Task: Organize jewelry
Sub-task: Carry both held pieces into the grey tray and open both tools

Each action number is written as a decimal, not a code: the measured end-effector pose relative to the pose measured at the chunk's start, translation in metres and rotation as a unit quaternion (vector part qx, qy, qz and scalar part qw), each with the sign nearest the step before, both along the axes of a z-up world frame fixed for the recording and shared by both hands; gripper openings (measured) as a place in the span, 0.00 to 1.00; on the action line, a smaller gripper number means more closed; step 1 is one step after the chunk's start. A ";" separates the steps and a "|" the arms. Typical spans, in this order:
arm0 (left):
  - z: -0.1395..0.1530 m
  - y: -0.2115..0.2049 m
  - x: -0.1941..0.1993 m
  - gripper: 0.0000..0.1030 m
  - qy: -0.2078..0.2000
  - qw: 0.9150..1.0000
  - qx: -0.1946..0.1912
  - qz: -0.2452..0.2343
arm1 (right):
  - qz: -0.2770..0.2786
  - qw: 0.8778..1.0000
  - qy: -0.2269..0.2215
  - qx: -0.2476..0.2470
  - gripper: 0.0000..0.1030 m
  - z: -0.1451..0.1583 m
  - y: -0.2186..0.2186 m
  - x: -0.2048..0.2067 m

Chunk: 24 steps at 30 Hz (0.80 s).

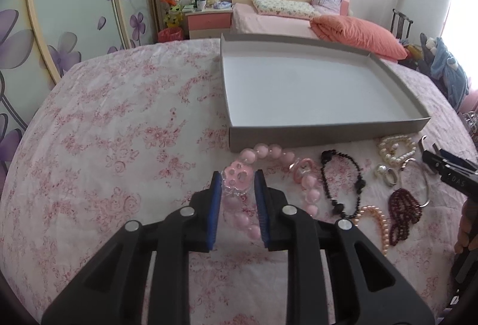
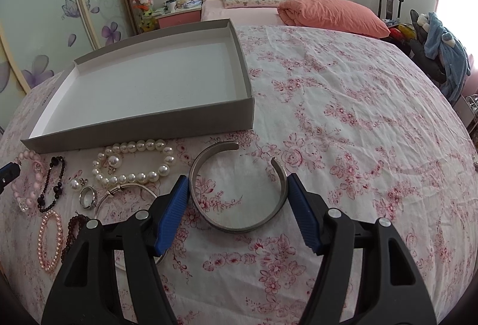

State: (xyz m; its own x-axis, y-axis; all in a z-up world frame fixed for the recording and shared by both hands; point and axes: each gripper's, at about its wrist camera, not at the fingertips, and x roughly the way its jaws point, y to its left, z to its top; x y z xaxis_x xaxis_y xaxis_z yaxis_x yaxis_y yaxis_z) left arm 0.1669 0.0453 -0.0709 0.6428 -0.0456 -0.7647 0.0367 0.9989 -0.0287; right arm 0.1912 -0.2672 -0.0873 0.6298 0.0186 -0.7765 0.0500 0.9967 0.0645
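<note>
We are clamping the left gripper [image 1: 238,182] on the pink bracelet [image 1: 239,181]; right gripper [image 2: 238,184] is clasping the cuff [image 2: 236,228], box [image 2: 143,123] at eleven o'clock.

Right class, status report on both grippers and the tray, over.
Left gripper shut on pink bead bracelet. Right gripper pads touching silver cuff. Grey tray empty, path clear.

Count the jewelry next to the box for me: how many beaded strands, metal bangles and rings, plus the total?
Beaded strands: 5, namely pink strand, black strand, white pearl strand, peach pearl strand, dark red strand
Metal bangles: 2, namely wide cuff, thin bangle
Rings: 1, silver ring
Total: 8
</note>
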 end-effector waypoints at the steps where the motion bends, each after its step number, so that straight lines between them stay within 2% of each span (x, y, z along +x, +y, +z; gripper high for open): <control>1: 0.004 0.000 -0.002 0.22 -0.005 1.000 -0.004 -0.002 | 0.000 1.000 -0.003 0.000 0.65 0.002 0.000 -0.002; 13: 0.044 -0.014 -0.026 0.22 -0.062 0.997 -0.037 -0.032 | 0.025 0.998 -0.061 0.007 0.65 0.030 0.010 -0.025; 24: 0.070 -0.022 -0.038 0.22 -0.094 0.993 -0.052 -0.045 | 0.060 0.990 -0.126 0.007 0.65 0.056 0.028 -0.042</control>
State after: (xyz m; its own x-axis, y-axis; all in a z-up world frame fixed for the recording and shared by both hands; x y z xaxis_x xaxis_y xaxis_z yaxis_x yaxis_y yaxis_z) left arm 0.1294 0.0236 -0.0014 0.7631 -0.1829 -0.6198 0.1409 0.9831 -0.1167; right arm 0.1493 -0.2394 -0.0311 0.7956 0.1153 -0.5948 -0.0881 0.9933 0.0747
